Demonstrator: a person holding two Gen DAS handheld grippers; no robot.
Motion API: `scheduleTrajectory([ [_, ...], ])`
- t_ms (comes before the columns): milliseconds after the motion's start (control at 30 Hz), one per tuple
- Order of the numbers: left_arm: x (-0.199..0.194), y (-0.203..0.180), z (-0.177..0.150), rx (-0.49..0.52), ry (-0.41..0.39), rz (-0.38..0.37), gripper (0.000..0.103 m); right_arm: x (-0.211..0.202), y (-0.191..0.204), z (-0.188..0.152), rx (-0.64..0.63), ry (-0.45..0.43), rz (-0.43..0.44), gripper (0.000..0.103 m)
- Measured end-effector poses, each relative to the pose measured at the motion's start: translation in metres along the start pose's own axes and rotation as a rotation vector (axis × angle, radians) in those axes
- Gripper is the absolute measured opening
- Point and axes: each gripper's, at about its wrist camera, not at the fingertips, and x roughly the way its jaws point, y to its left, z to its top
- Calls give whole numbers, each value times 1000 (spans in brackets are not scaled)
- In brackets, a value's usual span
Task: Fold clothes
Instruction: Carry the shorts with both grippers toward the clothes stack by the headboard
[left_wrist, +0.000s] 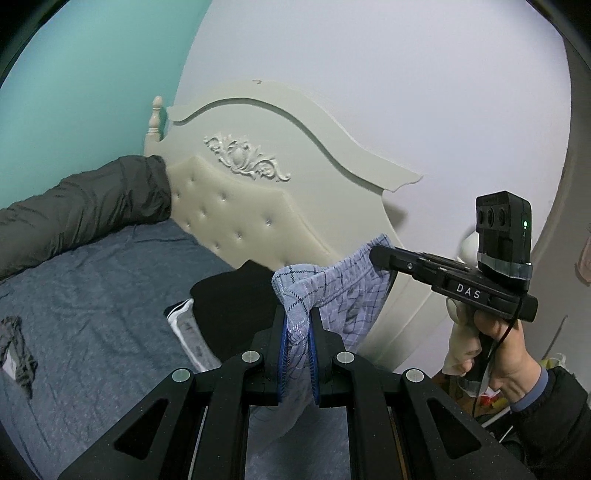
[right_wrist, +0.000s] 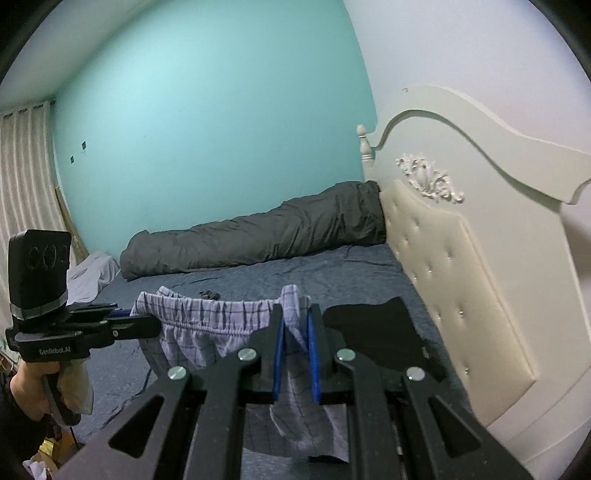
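Plaid shorts (left_wrist: 334, 295) hang in the air above the bed (left_wrist: 92, 295), stretched by the waistband between both claws. Left claw (left_wrist: 298, 332) is clamped nearly shut on one end of the waistband; right claw (right_wrist: 295, 332) is clamped the same way on the other end, cloth bunched between its blue pads (right_wrist: 277, 354). Below lies a black garment (right_wrist: 376, 332), close to the padded headboard (right_wrist: 454, 288). A grey rolled duvet (right_wrist: 258, 236) lines the teal wall (right_wrist: 203, 110), leaving bare blue sheet between. A small dark item (left_wrist: 16, 350) lies well apart.
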Motion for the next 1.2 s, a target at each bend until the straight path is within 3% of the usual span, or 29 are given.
scheduleTrajectory([
  [467,75,6,39,-7,38,-9,10,13,-54,18,7,21,-67,11],
  [967,181,69,64,-42,116,60,10,122,-113,39,16,115,-120,11],
  [1200,233,103,62,-75,181,77,11,179,-141,32,23,186,-138,11],
])
